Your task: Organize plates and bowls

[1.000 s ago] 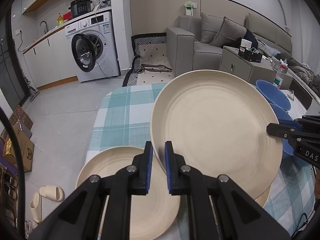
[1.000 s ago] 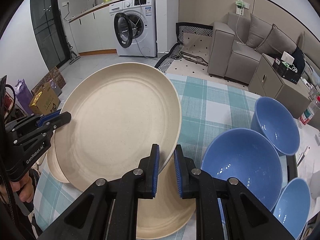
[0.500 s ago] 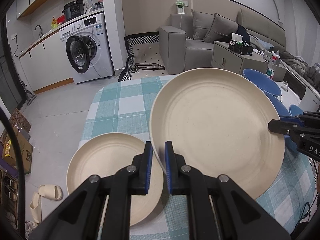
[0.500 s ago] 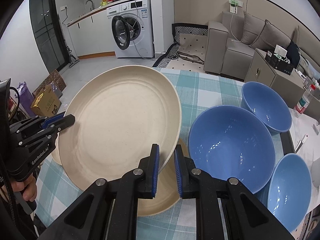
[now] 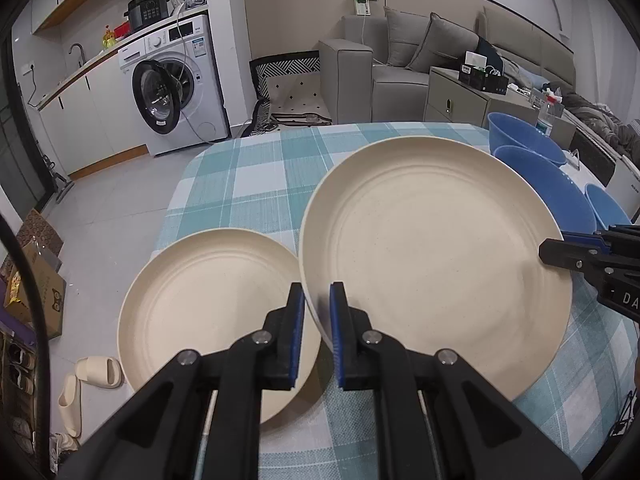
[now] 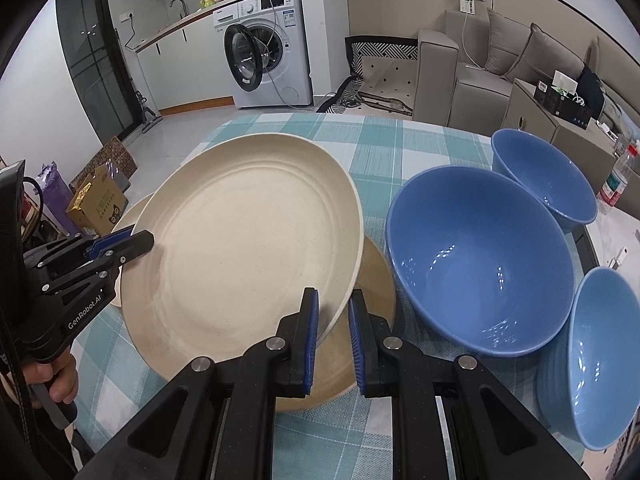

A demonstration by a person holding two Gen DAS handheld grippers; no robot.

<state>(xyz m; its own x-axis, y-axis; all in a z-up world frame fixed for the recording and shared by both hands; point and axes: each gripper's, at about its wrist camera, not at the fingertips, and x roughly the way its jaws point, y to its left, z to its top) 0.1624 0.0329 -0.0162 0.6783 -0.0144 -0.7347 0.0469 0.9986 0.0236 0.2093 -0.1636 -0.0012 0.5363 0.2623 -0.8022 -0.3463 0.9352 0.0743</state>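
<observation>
Both my tongs clamp one large cream round plate (image 5: 436,264) above the checked table.

Nearest me, my left tongs (image 5: 316,336) pinch the plate's near-left rim, blue pads tight on its edge, and my right tongs (image 6: 333,332) bite the opposite rim the same way, so it hangs tilted between them. Under its right side lies a tan round plate (image 6: 372,280) flat on the teal-and-white plaid tablecloth (image 5: 248,184); just left of it sits a smaller cream plate (image 5: 212,304). To the right stand three blue bowls: a big glossy blue bowl (image 6: 480,256), a smaller blue bowl (image 6: 540,176) behind it, and a light-blue bowl (image 6: 596,356) at the edge. Further off are a white washing machine (image 6: 272,44) and a grey sofa (image 5: 400,60).
</observation>
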